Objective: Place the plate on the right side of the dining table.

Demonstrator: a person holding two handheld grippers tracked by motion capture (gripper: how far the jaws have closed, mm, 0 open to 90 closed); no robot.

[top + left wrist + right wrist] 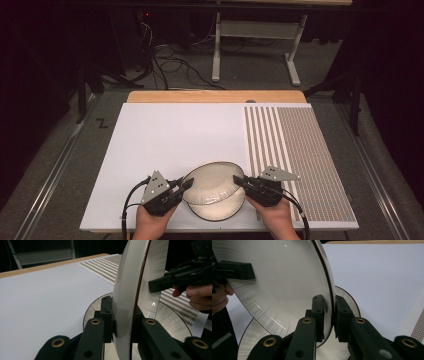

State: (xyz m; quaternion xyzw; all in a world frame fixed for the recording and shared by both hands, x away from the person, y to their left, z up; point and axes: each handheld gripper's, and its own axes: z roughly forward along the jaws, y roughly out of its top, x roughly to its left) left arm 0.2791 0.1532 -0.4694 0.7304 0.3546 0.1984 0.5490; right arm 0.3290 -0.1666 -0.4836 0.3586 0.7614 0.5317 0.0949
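Plate [212, 184] glossy white, dark-rimmed, lifted, both hand-held grippers clamping rim; apparently second plate [215, 210] beneath.

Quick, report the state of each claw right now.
Left claw: shut on the rim of the upper round white ceramic plate.
Right claw: shut on the same plate's opposite rim.

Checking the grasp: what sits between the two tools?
In the high view, the lifted plate spans between the left tool and right tool, both clamped on its rim, above another plate.
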